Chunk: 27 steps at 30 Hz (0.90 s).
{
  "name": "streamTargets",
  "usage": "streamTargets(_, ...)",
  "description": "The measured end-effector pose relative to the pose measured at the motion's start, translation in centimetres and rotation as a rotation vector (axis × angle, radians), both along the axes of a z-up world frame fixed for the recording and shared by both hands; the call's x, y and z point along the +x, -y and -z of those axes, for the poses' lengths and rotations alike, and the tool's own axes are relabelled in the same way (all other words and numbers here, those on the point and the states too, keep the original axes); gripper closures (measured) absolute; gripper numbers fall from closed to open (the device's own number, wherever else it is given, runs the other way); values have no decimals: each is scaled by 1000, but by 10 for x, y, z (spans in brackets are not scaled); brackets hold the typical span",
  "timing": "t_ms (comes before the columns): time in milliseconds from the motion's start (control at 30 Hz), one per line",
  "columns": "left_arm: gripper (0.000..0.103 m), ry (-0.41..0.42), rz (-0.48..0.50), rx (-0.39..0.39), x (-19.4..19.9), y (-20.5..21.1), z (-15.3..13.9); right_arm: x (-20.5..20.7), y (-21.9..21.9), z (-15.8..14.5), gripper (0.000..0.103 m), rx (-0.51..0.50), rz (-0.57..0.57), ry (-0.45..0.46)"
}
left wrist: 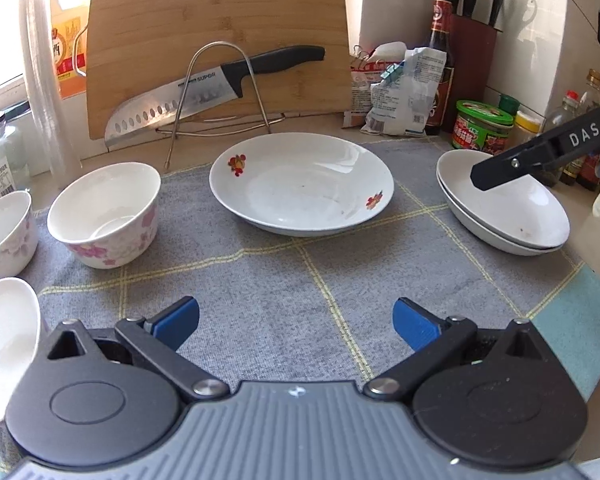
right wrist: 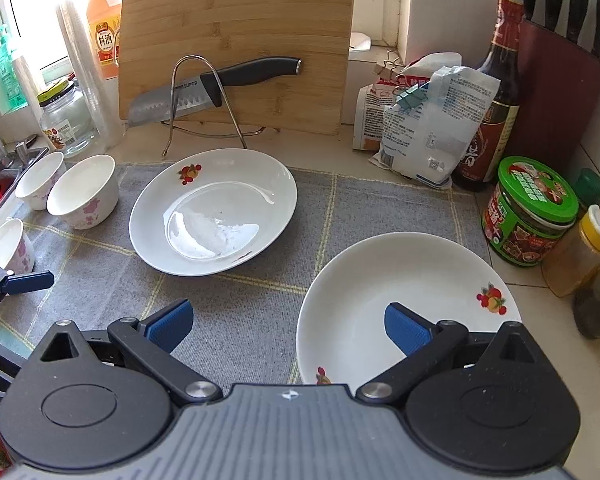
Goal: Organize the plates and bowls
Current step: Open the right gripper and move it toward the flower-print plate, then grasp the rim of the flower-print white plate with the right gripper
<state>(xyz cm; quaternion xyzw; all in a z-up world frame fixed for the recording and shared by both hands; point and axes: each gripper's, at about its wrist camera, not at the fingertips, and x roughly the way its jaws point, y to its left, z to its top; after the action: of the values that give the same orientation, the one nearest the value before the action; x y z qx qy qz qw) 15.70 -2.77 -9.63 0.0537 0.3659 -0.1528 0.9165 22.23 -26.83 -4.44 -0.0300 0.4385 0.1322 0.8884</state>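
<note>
Both tools (left wrist: 296, 322) (right wrist: 288, 326) gape above plates (right wrist: 214, 210)

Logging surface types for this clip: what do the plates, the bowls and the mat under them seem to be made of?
Lone plate: glazed white ceramic by its look, glossy window glare, fruit decal on the rim. Stacked plates: same glossy white. Bowl: glossy white with pink flower print, probably porcelain. Mat: woven cloth, matte grey with yellow grid lines, fuzzy texture.

Sunlight pours through the window (right wrist: 32, 12) on my left, washing the white tiled wall (right wrist: 452, 4) behind my table (right wrist: 440, 200).
</note>
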Motion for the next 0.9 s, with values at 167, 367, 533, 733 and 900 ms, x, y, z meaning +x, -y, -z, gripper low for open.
streamTargets(167,1,-35,-39,48,11,12,4,29,-1,9,0,15,-82,-18)
streamTargets(367,1,-82,-77,123,23,30,13,64,2,17,0,54,-175,-28)
streamTargets(533,1,-78,-86,169,30,45,15,89,-1,26,0,68,-239,-54)
streamTargets(733,1,-94,-78,157,47,52,22,102,-10,32,0,64,-284,-88)
streamTargets(900,1,-111,-49,128,60,50,33,112,-19,40,0,43,-296,-119)
